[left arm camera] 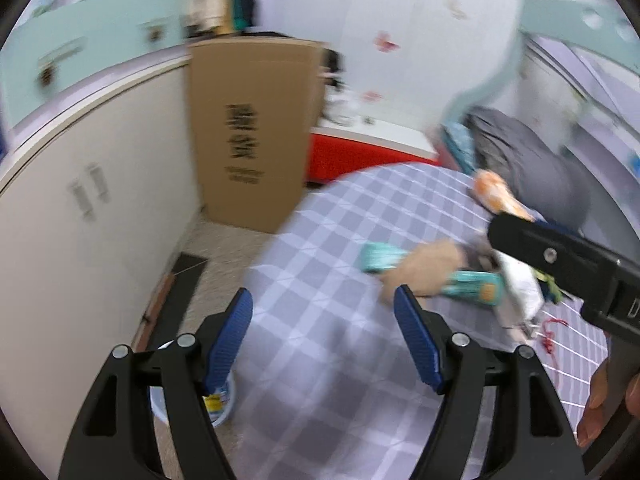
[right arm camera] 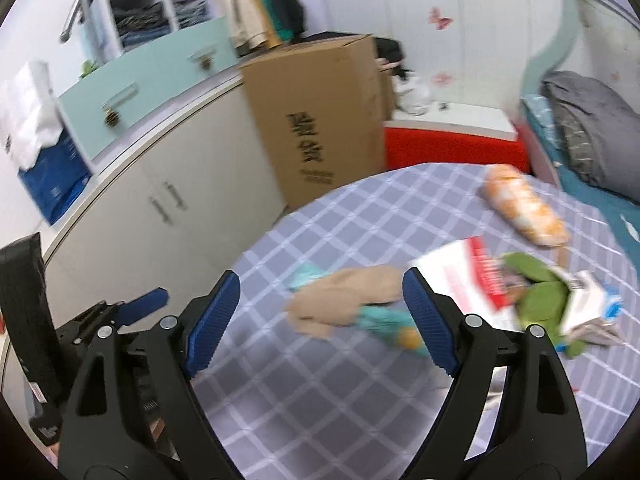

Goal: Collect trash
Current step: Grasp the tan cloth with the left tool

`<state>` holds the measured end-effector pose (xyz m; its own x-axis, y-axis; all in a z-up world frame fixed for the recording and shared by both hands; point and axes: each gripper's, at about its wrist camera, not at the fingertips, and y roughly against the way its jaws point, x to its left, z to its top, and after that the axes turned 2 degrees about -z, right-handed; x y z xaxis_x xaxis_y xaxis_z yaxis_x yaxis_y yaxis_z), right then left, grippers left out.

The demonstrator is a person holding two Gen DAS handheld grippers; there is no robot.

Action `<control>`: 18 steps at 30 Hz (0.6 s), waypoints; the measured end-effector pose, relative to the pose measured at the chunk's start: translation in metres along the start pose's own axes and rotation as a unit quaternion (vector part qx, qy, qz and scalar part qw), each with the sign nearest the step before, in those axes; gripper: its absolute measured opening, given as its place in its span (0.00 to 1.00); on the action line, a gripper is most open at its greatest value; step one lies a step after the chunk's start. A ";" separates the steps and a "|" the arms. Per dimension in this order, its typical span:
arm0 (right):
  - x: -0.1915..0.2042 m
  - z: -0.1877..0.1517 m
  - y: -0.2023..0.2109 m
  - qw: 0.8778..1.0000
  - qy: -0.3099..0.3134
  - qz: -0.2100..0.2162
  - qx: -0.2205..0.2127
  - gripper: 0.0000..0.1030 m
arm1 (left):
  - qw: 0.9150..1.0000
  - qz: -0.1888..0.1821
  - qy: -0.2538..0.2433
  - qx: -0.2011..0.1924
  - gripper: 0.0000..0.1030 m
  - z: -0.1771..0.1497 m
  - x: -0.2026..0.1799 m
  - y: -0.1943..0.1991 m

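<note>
A round table (left arm camera: pixel 328 248) (right arm camera: pixel 320 380) with a grey checked cloth carries the trash. A tan crumpled paper (right arm camera: pixel 348 300) (left arm camera: pixel 424 272) lies over a teal wrapper (right arm camera: pixel 384 322) (left arm camera: pixel 472 288). Farther right are a white and red paper (right arm camera: pixel 472 276), a green crumpled piece (right arm camera: pixel 544 292), a white carton (right arm camera: pixel 588 304) and an orange snack bag (right arm camera: pixel 524 208) (left arm camera: pixel 496 196). My left gripper (left arm camera: pixel 326 340) hangs open over the table's near left edge, nothing between its fingers. Above the cloth, short of the tan paper, my right gripper (right arm camera: pixel 322 320) is open and empty too.
A white bin (left arm camera: pixel 224 408) with some trash stands on the floor below the table's left edge. A tall cardboard box (right arm camera: pixel 320 120) leans by white cabinets (right arm camera: pixel 168 200). A red bench (right arm camera: pixel 452 148) and a bed with a grey blanket (right arm camera: pixel 592 128) lie behind.
</note>
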<state>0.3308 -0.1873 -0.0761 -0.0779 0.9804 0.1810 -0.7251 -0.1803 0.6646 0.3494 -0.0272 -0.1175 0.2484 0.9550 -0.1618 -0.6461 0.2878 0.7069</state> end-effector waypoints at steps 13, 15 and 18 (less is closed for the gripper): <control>-0.059 -0.005 -0.019 0.999 -0.030 -0.010 0.016 0.80 | 0.996 0.012 -0.074 0.038 0.30 0.014 -0.072 -0.068; -0.061 -0.005 -0.018 0.999 -0.027 -0.010 0.015 0.80 | 0.997 -0.004 -0.057 0.058 0.02 0.014 -0.065 -0.069; -0.054 -0.005 -0.016 1.000 -0.007 -0.017 0.011 0.80 | 0.999 -0.021 -0.022 0.033 0.02 0.014 -0.050 -0.052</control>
<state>0.3436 -0.2368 -0.1001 -0.0444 0.9849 0.1675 -0.7124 -0.1488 0.6859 0.3813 -0.0911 -0.1366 0.3066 0.9376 -0.1638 -0.5861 0.3215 0.7437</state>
